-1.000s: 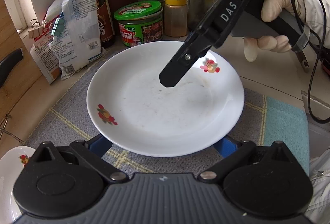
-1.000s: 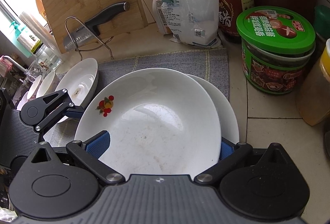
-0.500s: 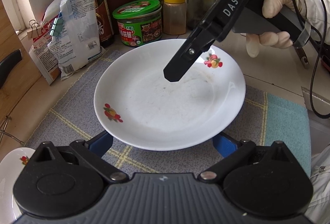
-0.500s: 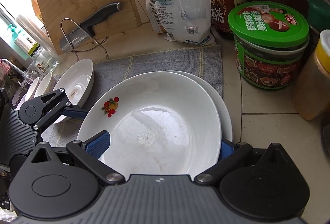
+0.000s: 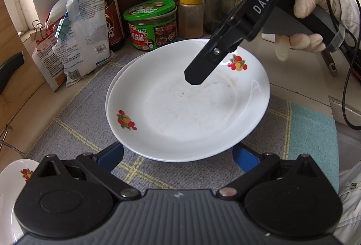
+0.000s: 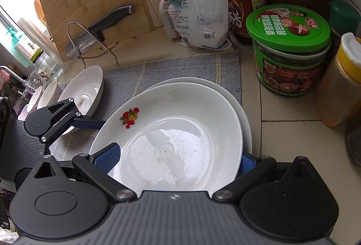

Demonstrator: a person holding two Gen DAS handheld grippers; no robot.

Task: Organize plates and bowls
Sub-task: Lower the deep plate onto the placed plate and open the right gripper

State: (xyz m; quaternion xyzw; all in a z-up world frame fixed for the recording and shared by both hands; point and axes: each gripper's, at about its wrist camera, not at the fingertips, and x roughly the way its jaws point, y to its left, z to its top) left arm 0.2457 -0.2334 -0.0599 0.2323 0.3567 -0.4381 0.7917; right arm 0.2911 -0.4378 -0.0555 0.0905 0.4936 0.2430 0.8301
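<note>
The right tool [image 6: 178,154] is clenched on the top plate [image 6: 180,132], blue pads at either side of its near rim; the left-wrist view shows one of its black fingers [image 5: 203,69] angled down over the plate's [image 5: 187,105] middle, a gloved hand [image 5: 306,19] on the handle. The left tool [image 5: 178,152] is released, its blue pads spread wide at the plate's near edge; whether they touch it I cannot tell. The top plate sits tilted on a 2nd plate [image 6: 243,114], on the grey mat [image 6: 180,67] near the tabletop's back edge. Only the right-wrist view shows the cutting board [image 6: 90,1], knife [image 6: 101,28] and 3 more dishes [image 6: 85,89] at the mat's left end. Only the left-wrist view shows the mat's teal end [image 5: 313,127]. Both show the green-lidded jar [image 6: 288,49].
</note>
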